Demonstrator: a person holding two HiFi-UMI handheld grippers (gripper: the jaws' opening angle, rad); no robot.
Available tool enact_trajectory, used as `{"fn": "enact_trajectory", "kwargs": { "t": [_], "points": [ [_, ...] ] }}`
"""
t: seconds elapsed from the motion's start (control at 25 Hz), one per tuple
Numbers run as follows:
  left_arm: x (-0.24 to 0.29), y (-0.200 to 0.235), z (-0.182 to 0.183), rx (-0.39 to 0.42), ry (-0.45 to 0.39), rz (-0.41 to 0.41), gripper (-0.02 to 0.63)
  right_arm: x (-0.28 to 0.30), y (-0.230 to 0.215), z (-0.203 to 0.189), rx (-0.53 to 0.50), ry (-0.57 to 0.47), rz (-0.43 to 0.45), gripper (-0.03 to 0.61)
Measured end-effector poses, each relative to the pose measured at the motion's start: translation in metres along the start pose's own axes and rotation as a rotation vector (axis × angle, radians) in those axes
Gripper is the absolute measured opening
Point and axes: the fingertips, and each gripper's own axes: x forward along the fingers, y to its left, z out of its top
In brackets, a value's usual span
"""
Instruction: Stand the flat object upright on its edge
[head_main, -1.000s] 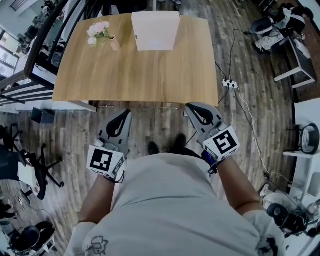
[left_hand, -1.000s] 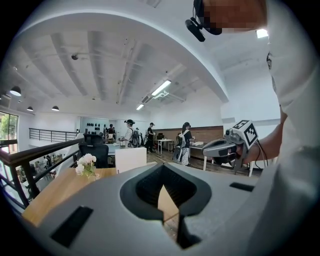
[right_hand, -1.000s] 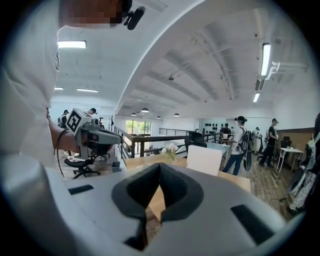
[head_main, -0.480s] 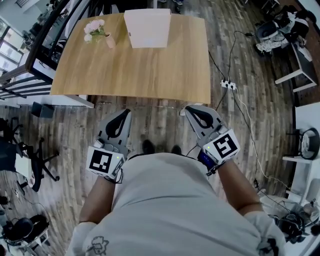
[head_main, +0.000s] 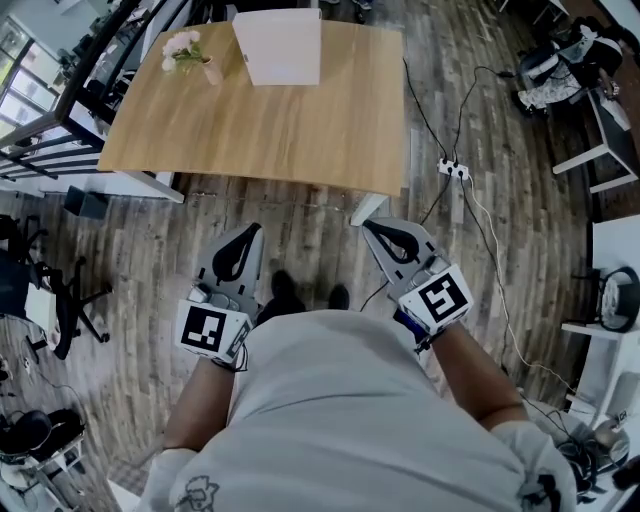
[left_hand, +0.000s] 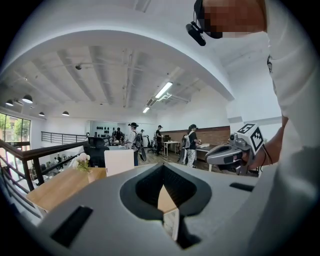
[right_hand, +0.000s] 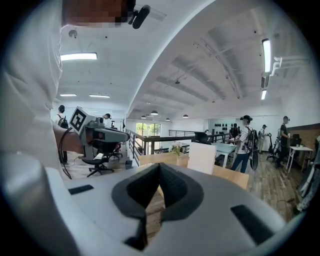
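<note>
Viewing head cam, worktop: wooden, ahead of person, well apart from both claws.
Flat object: white, at worktop far edge, just beside flower vase.
Left claw: over wood floor, short of worktop near edge; jaws clenched, empty.
Right claw: over floor, near worktop's near right corner; jaws clenched, empty.
Marker cubes: one per claw, at person's hands, either side of torso.
Power strip: on floor, right of worktop, cables attached.
Left gripper view, jaws: tips meet, nothing between them.
Flat object: shows as upright white rectangle on worktop; flowers just to its left.
Right claw: in view at right, level w/ left claw.
Background: several people standing far off.
Right gripper view, jaws: shut tight, nothing held.
Flat object: white rectangle standing on worktop, flowers just left of it.
Left claw: in view at left.
</note>
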Motion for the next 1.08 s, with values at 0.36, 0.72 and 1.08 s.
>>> {"fn": "enact_trajectory", "kwargs": {
  "t": [0.36, 0.72, 1.08],
  "points": [
    [-0.001, -0.040, 0.000, -0.013, -0.011, 0.032, 0.006, -0.040, 0.003, -0.008, 0.025, -0.029, 0.008, 0.005],
    [0.000, -0.046, 0.004, -0.009, -0.020, 0.044, 0.006, -0.045, -0.001, -0.003, 0.013, -0.044, 0.014, 0.005],
    [0.003, -0.041, 0.009, -0.008, -0.026, 0.046, 0.005, -0.037, -0.004, 0.003, 0.010, -0.056, 0.019, 0.005]
  ]
}}
